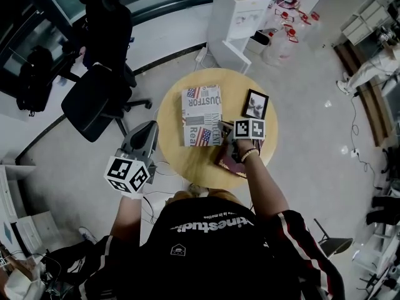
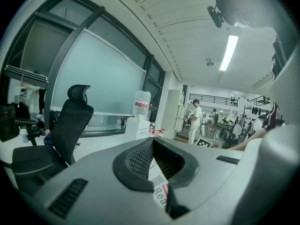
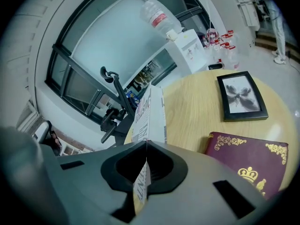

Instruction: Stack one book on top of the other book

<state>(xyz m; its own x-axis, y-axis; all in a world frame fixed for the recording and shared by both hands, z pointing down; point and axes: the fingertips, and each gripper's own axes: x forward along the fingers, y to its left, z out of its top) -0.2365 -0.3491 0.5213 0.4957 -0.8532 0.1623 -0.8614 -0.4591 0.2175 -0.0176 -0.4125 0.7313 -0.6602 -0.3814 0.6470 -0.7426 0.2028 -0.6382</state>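
A white book [image 1: 201, 114] printed with flags and headlines lies on the round wooden table [image 1: 172, 152]. My right gripper [image 1: 224, 132] is shut on its right edge. In the right gripper view that book [image 3: 151, 108] rises edge-on out of the closed right gripper [image 3: 146, 143]. A maroon book [image 1: 232, 163] with gold ornaments [image 3: 253, 161] lies just right of it, under my right wrist. My left gripper [image 1: 152, 127] hangs off the table's left edge, holding nothing. Its tips meet in the left gripper view [image 2: 151, 138], with the white book [image 2: 161, 191] showing beyond them.
A black picture frame [image 1: 255, 104] lies on the table's far right [image 3: 241, 95]. A black office chair [image 1: 100, 92] stands to the left on the floor. A white water dispenser [image 1: 234, 24] stands behind the table.
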